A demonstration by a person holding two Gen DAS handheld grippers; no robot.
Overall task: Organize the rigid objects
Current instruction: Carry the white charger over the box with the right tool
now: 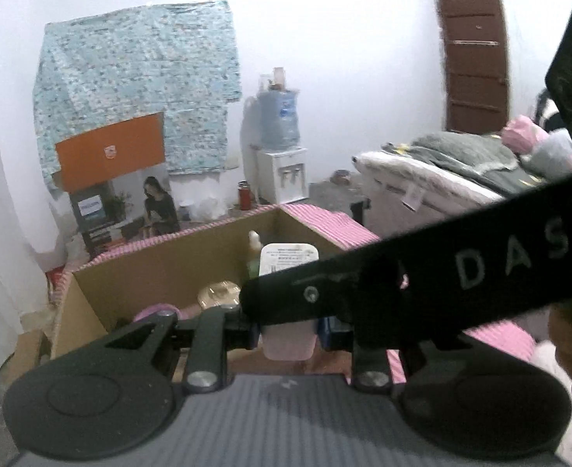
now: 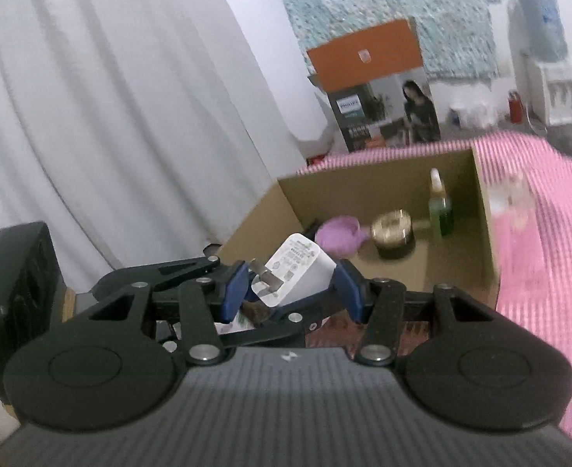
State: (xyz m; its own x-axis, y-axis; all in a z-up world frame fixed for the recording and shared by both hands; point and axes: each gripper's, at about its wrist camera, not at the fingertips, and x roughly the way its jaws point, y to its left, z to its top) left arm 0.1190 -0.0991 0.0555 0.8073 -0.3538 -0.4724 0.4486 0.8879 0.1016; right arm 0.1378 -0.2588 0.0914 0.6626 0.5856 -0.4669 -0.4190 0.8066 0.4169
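My right gripper [image 2: 291, 284] is shut on a white charger plug [image 2: 301, 268], its metal prongs pointing left, held just in front of an open cardboard box [image 2: 363, 194]. Inside the box lie a pink piece [image 2: 338, 233], a gold-lidded dark jar [image 2: 395, 233] and an upright green bottle [image 2: 439, 210]. In the left wrist view my left gripper [image 1: 287, 334] is shut on a small pale pink translucent piece [image 1: 286, 346], close to the box [image 1: 161, 264]. The black frame [image 1: 461, 272] of the other tool crosses this view, hiding part of the box.
The box stands on a pink striped cloth [image 2: 539, 253]. A blurred clear object [image 2: 517, 198] stands on the cloth right of the box. White curtains [image 2: 110, 97] hang at the left. A printed carton [image 1: 130, 202], a water dispenser [image 1: 282, 171] and a bed [image 1: 441, 171] lie beyond.
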